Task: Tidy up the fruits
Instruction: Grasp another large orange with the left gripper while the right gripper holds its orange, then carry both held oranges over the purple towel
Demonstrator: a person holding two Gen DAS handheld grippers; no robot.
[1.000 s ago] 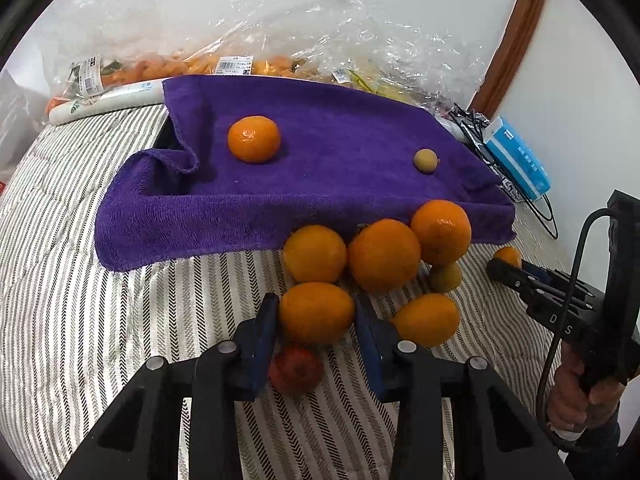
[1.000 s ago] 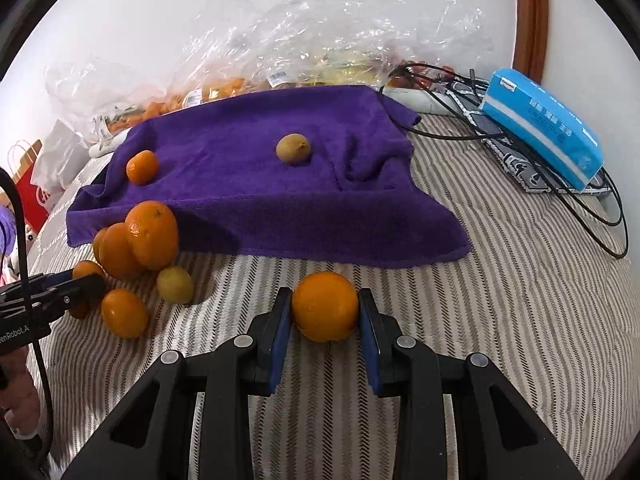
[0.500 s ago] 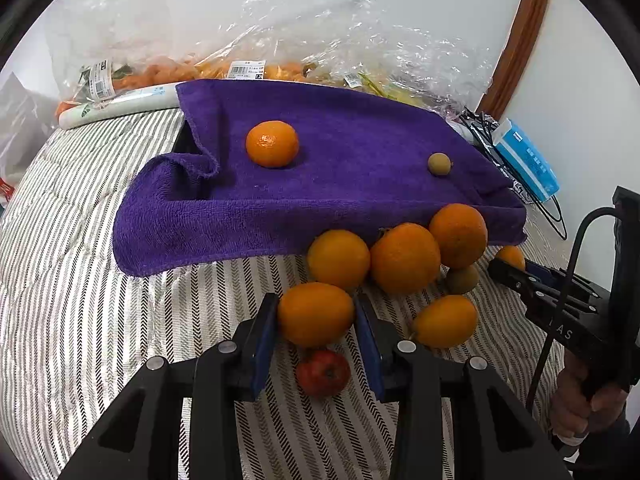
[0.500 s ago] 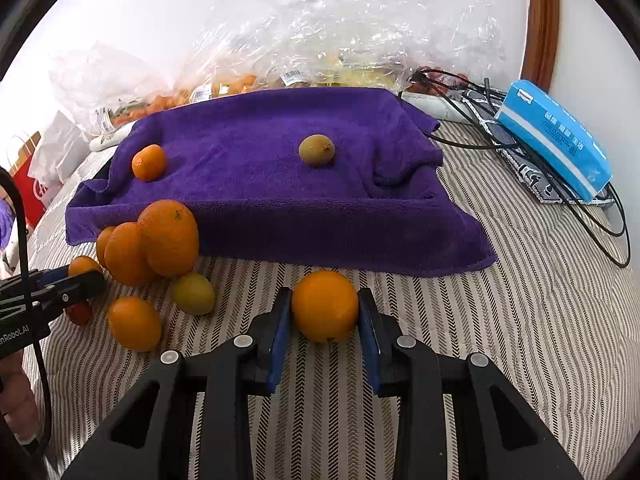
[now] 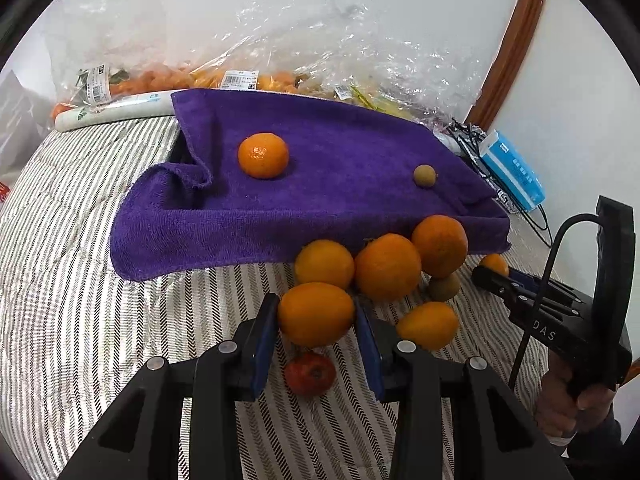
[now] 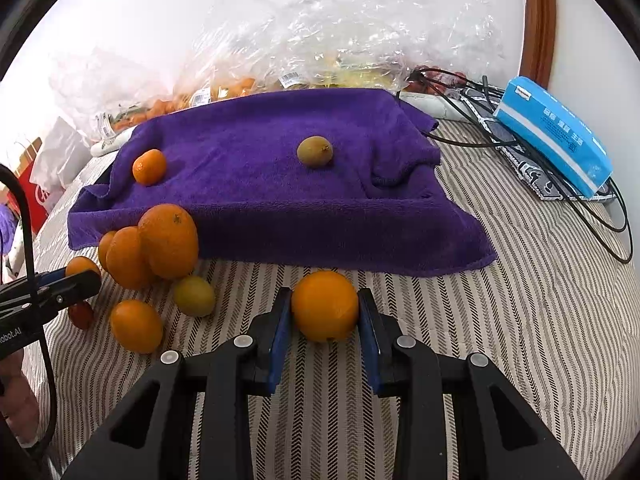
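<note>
While the left gripper [image 5: 316,316] has lifted its clamped orange [image 5: 316,314] off the striped bedcover [image 5: 80,320], exposing a small red fruit [image 5: 310,373], the right gripper [image 6: 325,312] stays pinching another orange [image 6: 325,306] before the purple towel [image 6: 260,184]. Both look ready for placing.

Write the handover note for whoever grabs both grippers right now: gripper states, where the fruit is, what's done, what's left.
Left gripper: shut on an orange, above a small red fruit.
Right gripper: shut on another orange, near the towel's front edge.
On the purple towel: one mandarin and one small green-brown fruit.
On the striped cover beside the towel: three piled oranges, one loose orange, a yellow-green fruit.
Done: two fruits on the towel.
Left: likely place both held oranges, then the pile and loose fruit.
</note>
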